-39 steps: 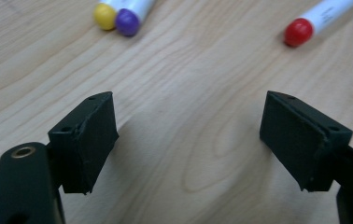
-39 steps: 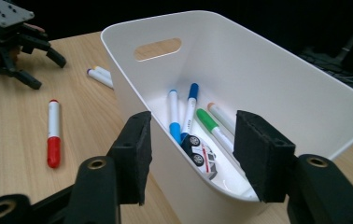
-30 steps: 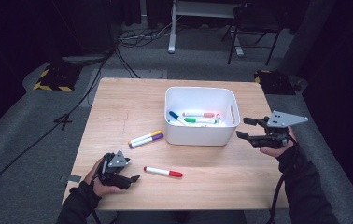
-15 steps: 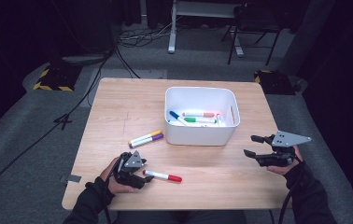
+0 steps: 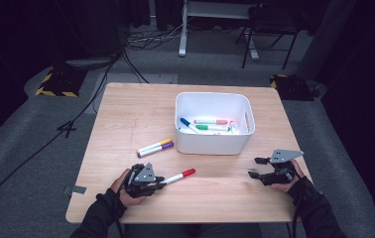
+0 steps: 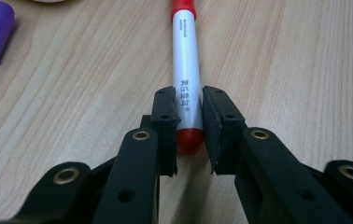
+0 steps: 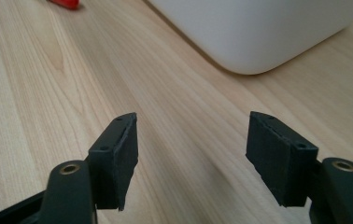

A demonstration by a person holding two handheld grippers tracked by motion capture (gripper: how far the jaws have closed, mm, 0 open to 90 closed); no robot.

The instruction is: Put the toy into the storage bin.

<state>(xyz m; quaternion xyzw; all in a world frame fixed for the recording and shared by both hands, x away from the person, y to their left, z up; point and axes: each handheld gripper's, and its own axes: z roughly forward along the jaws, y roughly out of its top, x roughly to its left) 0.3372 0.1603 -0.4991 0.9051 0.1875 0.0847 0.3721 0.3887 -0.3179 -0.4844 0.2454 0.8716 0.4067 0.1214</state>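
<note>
since a second ago the left tongs [image 5: 161, 182] have slid toward the red marker [image 5: 178, 176] and their jaws have just been closing on it; they now pinch its white barrel near the tail end, as the left gripper view [image 6: 186, 128] shows, with the marker [image 6: 186, 70] lying flat on the counter [image 5: 126, 124], in front of the white bin [image 5: 214, 144] and a little to its left. the purple and yellow marker [image 5: 155, 147] lies just left of the bin, apart from the red one. inside the bin rest more markers [image 5: 208, 125]. right of the bin, the right tongs [image 5: 256, 167] have come down low over the counter and hang with jaws apart, nothing between them, as the right gripper view [image 7: 191, 158] confirms. the grip sits close to the marker's end, so on lifting the long capped part could droop or swivel between the pads; if that happens it may slip out or catch the bin's rim instead of dropping in.
</note>
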